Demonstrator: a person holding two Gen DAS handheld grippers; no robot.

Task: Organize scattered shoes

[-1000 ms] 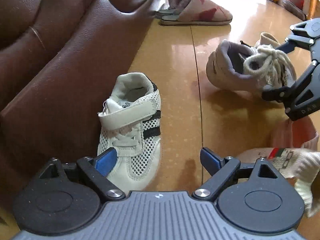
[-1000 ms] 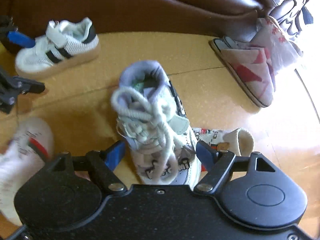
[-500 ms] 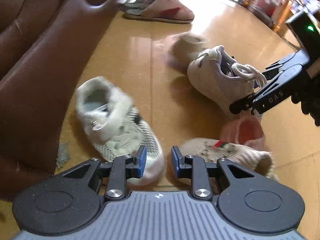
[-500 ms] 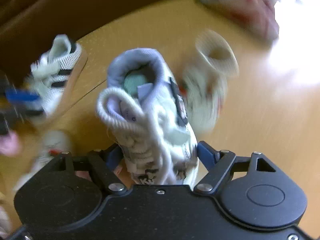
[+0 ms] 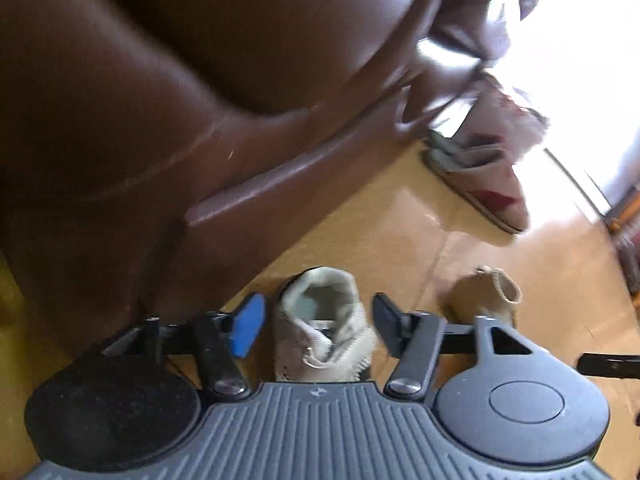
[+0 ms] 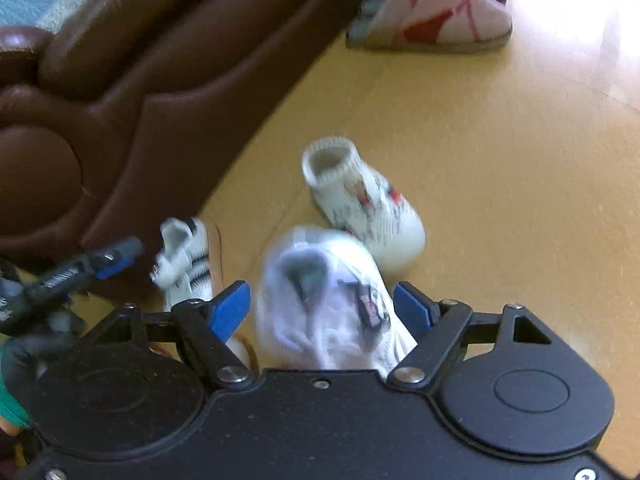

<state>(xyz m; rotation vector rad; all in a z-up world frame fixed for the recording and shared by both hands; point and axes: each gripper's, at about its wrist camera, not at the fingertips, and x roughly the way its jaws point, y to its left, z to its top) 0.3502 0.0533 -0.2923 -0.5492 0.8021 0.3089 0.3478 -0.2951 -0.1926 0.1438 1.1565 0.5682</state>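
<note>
At the far left stands a brown leather sofa (image 5: 160,100), and close to its base sits the strap sneaker (image 5: 320,332). It lies between the jaws of the left tool (image 5: 316,308), which have just been opening. A sliver of gap shows beside one pad, so that shoe looks released, not gripped. Just to its right the right tool (image 6: 320,292) appears clamped on the laced sneaker (image 6: 324,304), which is blurred and seems to be carried above the floor (image 6: 500,160). Beyond it a knitted sock shoe (image 6: 360,200) lies loose. At the far right a pair of red-patterned slippers (image 6: 440,16) rests near the sofa's end.

I judge the task to be in its early middle: one sneaker is parked by the sofa, one is in transit, and the sock shoe is untouched. No tidy row shows yet.

The floor is glossy yellow-tan with thin seams. Strong light washes out the room's far right.
</note>
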